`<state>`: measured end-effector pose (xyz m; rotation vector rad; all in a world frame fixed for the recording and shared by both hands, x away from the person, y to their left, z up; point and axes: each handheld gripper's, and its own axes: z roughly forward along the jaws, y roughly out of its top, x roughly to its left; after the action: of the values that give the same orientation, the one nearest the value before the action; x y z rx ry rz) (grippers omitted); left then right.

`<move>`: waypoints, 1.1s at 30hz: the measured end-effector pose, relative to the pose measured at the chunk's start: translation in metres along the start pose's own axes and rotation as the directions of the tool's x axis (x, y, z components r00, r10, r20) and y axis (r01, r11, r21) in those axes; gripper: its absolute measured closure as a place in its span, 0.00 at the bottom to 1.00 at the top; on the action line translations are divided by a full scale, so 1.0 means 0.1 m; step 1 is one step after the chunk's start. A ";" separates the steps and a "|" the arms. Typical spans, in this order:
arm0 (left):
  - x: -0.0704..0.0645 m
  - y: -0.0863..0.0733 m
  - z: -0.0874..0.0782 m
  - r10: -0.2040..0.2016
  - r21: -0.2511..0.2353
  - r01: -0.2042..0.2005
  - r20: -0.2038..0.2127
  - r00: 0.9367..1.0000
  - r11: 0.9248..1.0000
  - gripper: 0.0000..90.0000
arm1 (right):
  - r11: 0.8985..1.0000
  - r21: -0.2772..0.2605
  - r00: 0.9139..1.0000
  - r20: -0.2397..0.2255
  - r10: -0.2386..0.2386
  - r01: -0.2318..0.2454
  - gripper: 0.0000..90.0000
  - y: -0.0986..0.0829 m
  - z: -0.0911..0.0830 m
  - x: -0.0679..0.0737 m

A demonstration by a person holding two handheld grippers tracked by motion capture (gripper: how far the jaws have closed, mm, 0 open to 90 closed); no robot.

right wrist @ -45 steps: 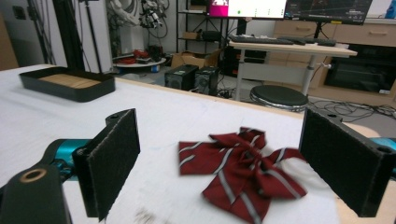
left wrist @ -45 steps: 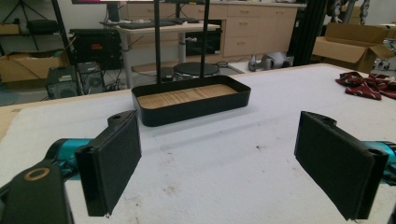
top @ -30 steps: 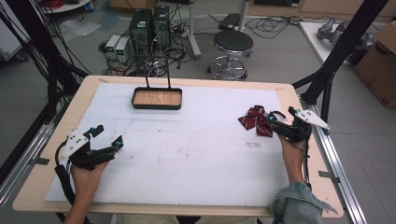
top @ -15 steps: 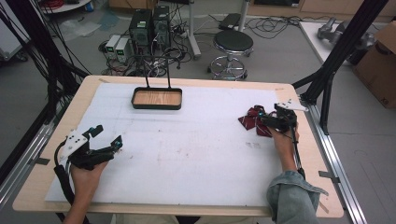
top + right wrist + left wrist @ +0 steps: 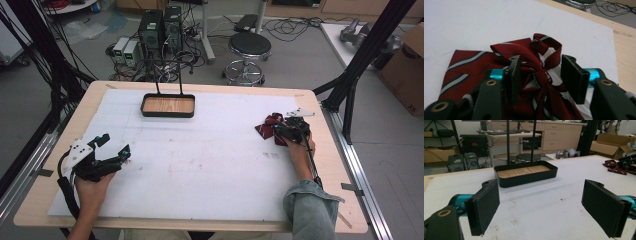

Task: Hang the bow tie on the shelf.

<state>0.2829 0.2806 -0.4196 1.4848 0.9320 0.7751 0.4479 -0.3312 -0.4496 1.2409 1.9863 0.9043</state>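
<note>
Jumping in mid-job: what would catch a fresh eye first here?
The dark red bow tie with white stripes at the white mat's right edge, with the right gripper straddling its knot, jaws not yet closed. Then the black tray with a wooden floor at the far side, and the left gripper open at near left.

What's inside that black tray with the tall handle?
The black rectangular tray holds nothing; its bare wooden floor shows. Its near wall hides the floor's closest strip.
</note>
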 end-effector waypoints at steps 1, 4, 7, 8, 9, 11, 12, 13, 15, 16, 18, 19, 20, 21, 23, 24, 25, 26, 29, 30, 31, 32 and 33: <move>0.00 0.00 0.00 -0.001 0.000 0.001 0.000 1.000 1.000 0.17 | 1.000 0.009 1.000 0.003 -0.011 0.011 0.62 0.00 0.00 0.01; -0.01 0.00 0.00 -0.001 0.002 0.001 0.002 1.000 1.000 0.17 | 0.998 0.030 0.999 0.009 -0.046 0.046 0.70 0.01 0.02 0.04; -0.01 0.00 0.00 0.000 0.001 0.000 0.005 1.000 1.000 0.17 | 0.997 0.044 0.998 0.031 -0.063 0.061 0.78 0.01 0.03 0.06; -0.01 0.00 0.00 0.000 0.001 0.000 0.005 1.000 1.000 0.17 | 0.998 0.043 0.998 0.032 -0.050 0.049 0.81 0.01 0.03 0.05; -0.01 0.00 0.00 0.000 0.001 0.000 0.004 1.000 1.000 0.17 | 0.999 0.041 0.999 0.027 -0.031 0.030 0.82 0.00 0.02 0.03; -0.01 0.00 0.00 0.000 0.000 0.000 0.003 1.000 1.000 0.17 | 0.999 0.046 1.000 0.022 -0.013 0.012 0.83 0.00 0.01 0.01; -0.01 0.00 0.00 -0.001 0.001 0.001 0.002 1.000 1.000 0.17 | 0.999 0.048 1.000 0.024 -0.014 0.013 0.83 0.00 0.00 0.01; -0.01 0.00 0.00 -0.001 0.000 0.001 0.000 1.000 1.000 0.17 | 0.998 0.050 0.999 0.032 -0.025 0.023 0.84 0.00 0.00 0.01; -0.01 0.00 -0.01 0.000 0.002 0.000 0.000 1.000 1.000 0.17 | 0.999 0.044 0.999 0.039 -0.031 0.029 0.84 0.02 -0.03 0.02; -0.01 0.00 -0.01 0.001 0.002 -0.001 -0.001 1.000 1.000 0.17 | 0.999 0.024 0.999 0.035 -0.024 0.023 0.84 0.04 -0.06 0.03; -0.01 0.00 -0.01 0.001 0.000 -0.001 -0.002 1.000 1.000 0.17 | 1.000 -0.017 0.999 0.028 -0.024 0.025 0.84 0.09 -0.12 0.04; -0.01 0.00 -0.01 0.001 0.002 -0.001 -0.002 1.000 1.000 0.17 | 0.999 -0.037 0.999 0.024 -0.028 0.029 0.84 0.11 -0.15 0.05; -0.01 0.00 -0.01 0.001 0.001 -0.001 -0.001 1.000 1.000 0.17 | 0.998 -0.056 0.999 0.020 -0.027 0.028 0.84 0.13 -0.18 0.07; -0.01 0.00 0.00 0.000 0.000 0.000 -0.001 1.000 1.000 0.17 | 0.997 -0.076 1.000 0.015 -0.025 0.027 0.84 0.15 -0.21 0.08; -0.01 0.00 0.00 0.002 0.000 -0.002 0.002 1.000 1.000 0.17 | 0.994 -0.102 1.000 0.005 -0.027 0.027 0.84 0.19 -0.27 0.10; -0.01 0.00 0.00 0.001 -0.001 -0.001 0.002 1.000 1.000 0.17 | 0.993 -0.111 1.000 0.005 -0.029 0.029 0.84 0.20 -0.29 0.11; -0.01 0.00 0.00 0.001 0.001 -0.001 0.001 1.000 1.000 0.17 | 0.992 -0.123 1.000 -0.002 -0.028 0.028 0.84 0.22 -0.31 0.11; -0.01 0.00 0.00 0.003 0.002 -0.003 0.000 1.000 1.000 0.17 | 0.991 -0.134 1.000 -0.013 -0.020 0.018 0.84 0.23 -0.33 0.12; -0.01 0.00 0.00 0.003 0.002 -0.003 -0.001 1.000 1.000 0.17 | 0.988 -0.156 0.999 -0.037 -0.003 -0.003 0.84 0.32 -0.39 0.14; -0.01 0.00 0.00 0.002 0.002 -0.002 -0.001 1.000 1.000 0.17 | 0.986 -0.165 0.999 -0.050 -0.002 -0.007 0.84 0.36 -0.41 0.15; -0.01 0.00 0.00 0.001 0.001 -0.001 0.000 1.000 1.000 0.17 | 0.985 -0.175 0.998 -0.060 -0.001 -0.009 0.84 0.41 -0.43 0.17; -0.01 0.00 0.00 0.001 0.000 -0.001 -0.001 1.000 1.000 0.17 | 0.981 -0.193 0.998 -0.065 -0.010 -0.003 0.84 0.46 -0.45 0.18; -0.01 0.00 0.00 0.002 0.000 -0.002 -0.001 1.000 1.000 0.17 | 0.980 -0.201 0.997 -0.078 -0.013 -0.003 0.84 0.50 -0.46 0.20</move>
<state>0.2820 0.2797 -0.4196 1.4863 0.9314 0.7775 0.4291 -0.3068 -0.3854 1.1016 1.9029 1.1366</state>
